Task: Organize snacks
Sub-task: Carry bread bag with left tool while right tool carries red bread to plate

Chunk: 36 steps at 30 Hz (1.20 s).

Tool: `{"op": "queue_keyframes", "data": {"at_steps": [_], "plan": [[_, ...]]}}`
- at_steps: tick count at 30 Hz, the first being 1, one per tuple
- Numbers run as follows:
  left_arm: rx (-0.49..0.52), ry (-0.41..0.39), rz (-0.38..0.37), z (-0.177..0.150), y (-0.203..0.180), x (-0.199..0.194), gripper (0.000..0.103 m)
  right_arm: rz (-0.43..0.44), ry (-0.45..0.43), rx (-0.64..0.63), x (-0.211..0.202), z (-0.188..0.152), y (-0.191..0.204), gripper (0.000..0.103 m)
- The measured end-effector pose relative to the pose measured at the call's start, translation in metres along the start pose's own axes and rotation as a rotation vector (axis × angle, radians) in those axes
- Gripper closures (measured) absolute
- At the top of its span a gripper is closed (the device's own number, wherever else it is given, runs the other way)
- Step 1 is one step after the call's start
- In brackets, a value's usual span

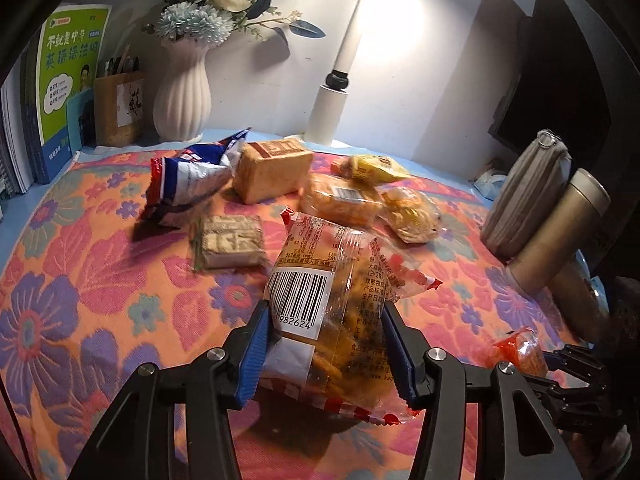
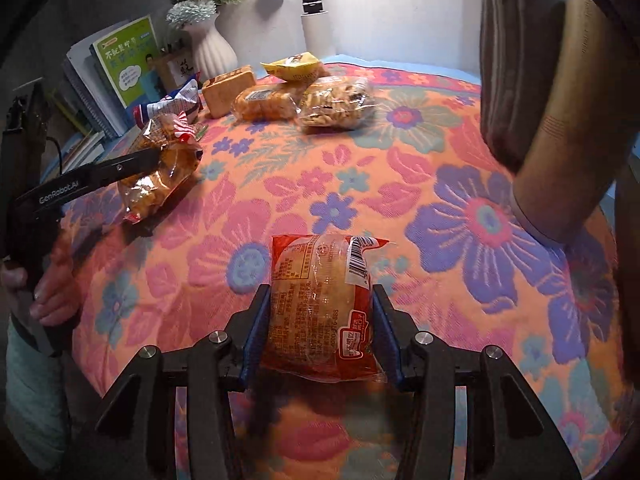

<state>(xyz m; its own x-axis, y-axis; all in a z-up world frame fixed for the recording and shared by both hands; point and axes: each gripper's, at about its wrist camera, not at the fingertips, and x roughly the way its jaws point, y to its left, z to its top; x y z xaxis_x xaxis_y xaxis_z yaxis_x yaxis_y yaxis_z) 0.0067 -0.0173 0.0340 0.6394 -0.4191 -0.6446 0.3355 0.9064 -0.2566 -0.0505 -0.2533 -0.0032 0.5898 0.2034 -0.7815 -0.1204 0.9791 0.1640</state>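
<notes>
The flask point(image 2: 560, 128) is cut off by the right wrist view's right edge. The biscuit pack point(image 1: 230, 246) is blurred, its print unreadable. The lamp point(image 1: 344, 68) head is cropped at the top.

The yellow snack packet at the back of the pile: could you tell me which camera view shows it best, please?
The right wrist view shows the yellow snack packet best: it sits unobstructed on top of the pile, its whole face lit. In the left wrist view the same packet lies farther back, low and foreshortened, partly hidden behind the clear-wrapped pastry.
</notes>
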Motion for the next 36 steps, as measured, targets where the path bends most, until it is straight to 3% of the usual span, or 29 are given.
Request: {"op": "queue_keyframes", "data": {"at_steps": [7, 18, 24, 28, 36], "plan": [[0.061, -0.012, -0.081, -0.016, -0.067, -0.025, 0.052, 0.025, -0.031, 0.075, -0.034, -0.02, -0.031, 0.057], [0.209, -0.067, -0.163, -0.009, -0.179, -0.055, 0.052, 0.108, -0.167, 0.206, -0.103, -0.035, -0.085, 0.057], [0.299, -0.089, -0.228, -0.002, -0.25, -0.06, 0.052, 0.079, -0.3, 0.281, -0.154, -0.039, -0.132, 0.057], [0.353, -0.092, -0.272, 0.003, -0.299, -0.054, 0.052, 0.016, -0.37, 0.335, -0.176, -0.04, -0.173, 0.057], [0.438, -0.054, -0.292, 0.011, -0.384, -0.009, 0.052, -0.093, -0.415, 0.46, -0.188, -0.029, -0.257, 0.057]]}}
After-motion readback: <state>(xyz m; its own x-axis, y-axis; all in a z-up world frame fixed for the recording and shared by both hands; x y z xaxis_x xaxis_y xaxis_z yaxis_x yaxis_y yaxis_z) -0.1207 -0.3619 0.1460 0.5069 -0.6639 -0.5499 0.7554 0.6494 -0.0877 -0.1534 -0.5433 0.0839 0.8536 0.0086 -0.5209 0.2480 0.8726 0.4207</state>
